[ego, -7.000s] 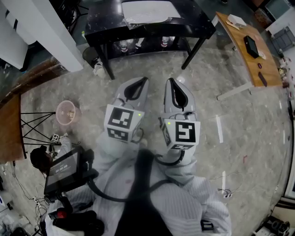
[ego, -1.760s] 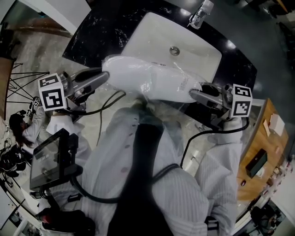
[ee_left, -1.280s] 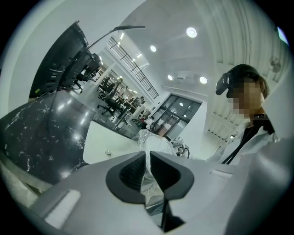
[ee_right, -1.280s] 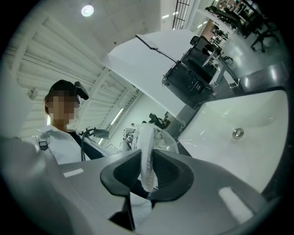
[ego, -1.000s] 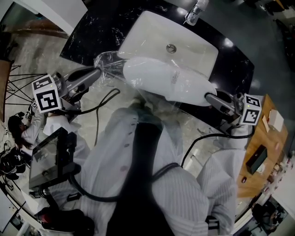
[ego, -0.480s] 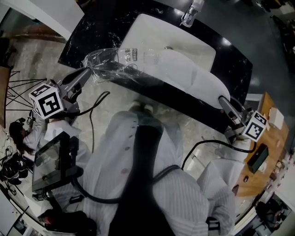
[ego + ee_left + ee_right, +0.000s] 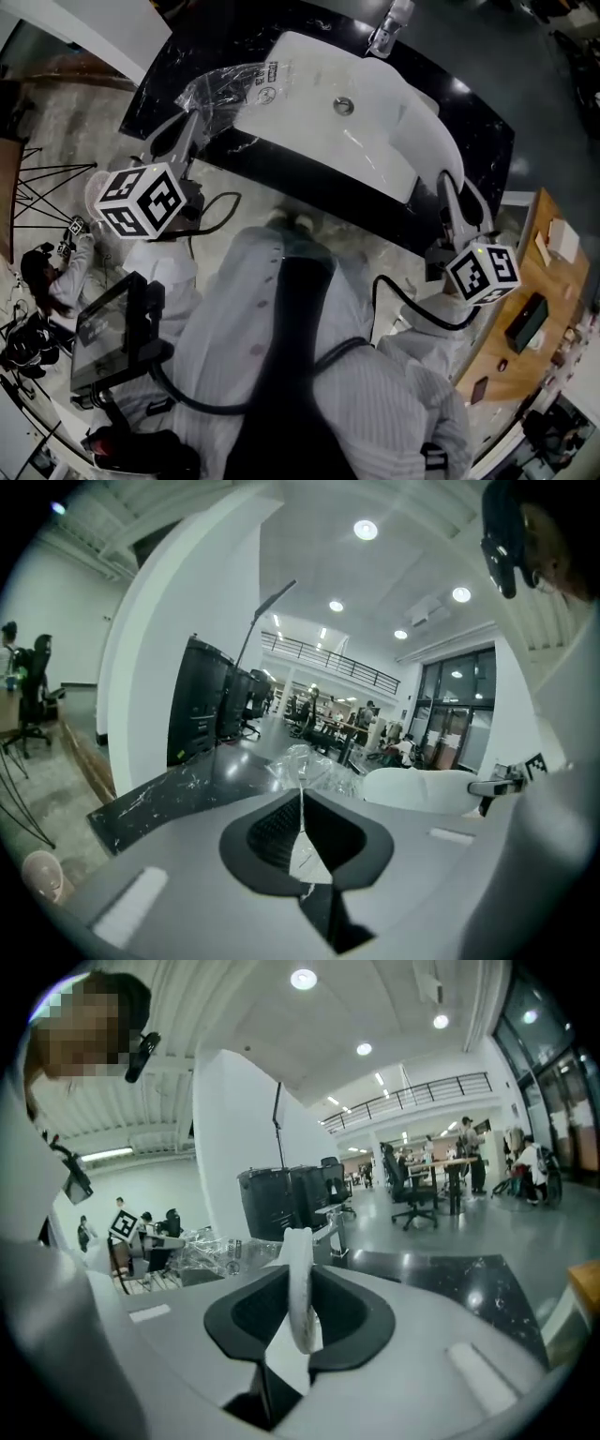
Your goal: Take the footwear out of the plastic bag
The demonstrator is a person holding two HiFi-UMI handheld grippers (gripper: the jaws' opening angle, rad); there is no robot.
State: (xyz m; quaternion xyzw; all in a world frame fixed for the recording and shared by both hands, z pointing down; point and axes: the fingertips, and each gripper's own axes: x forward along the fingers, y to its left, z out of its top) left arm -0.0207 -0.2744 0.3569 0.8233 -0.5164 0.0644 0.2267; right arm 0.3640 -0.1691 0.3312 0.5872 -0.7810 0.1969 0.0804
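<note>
A clear plastic bag (image 7: 234, 82) with a printed label hangs crumpled over the left end of the black counter (image 7: 187, 42). My left gripper (image 7: 194, 118) is shut on the bag's thin film (image 7: 302, 794), pinched between the jaws. The white footwear (image 7: 427, 131) is out of the bag and stretches over the right side of the white sink (image 7: 309, 112). My right gripper (image 7: 446, 180) is shut on its edge (image 7: 298, 1269). In the left gripper view the footwear (image 7: 422, 789) sits to the right of the bag (image 7: 309, 764); in the right gripper view the bag (image 7: 211, 1249) lies to the left.
The sink has a drain (image 7: 343, 105) and a faucet (image 7: 389, 21) at its far side. A wooden table (image 7: 548, 272) with small items stands at the right. A person (image 7: 47, 272) sits on the floor at the left. A tablet (image 7: 108, 333) hangs at my chest.
The footwear has slid out of the bag as the grippers drew apart. Both grippers have swung round to point toward the counter, the bag going left and the footwear right.
</note>
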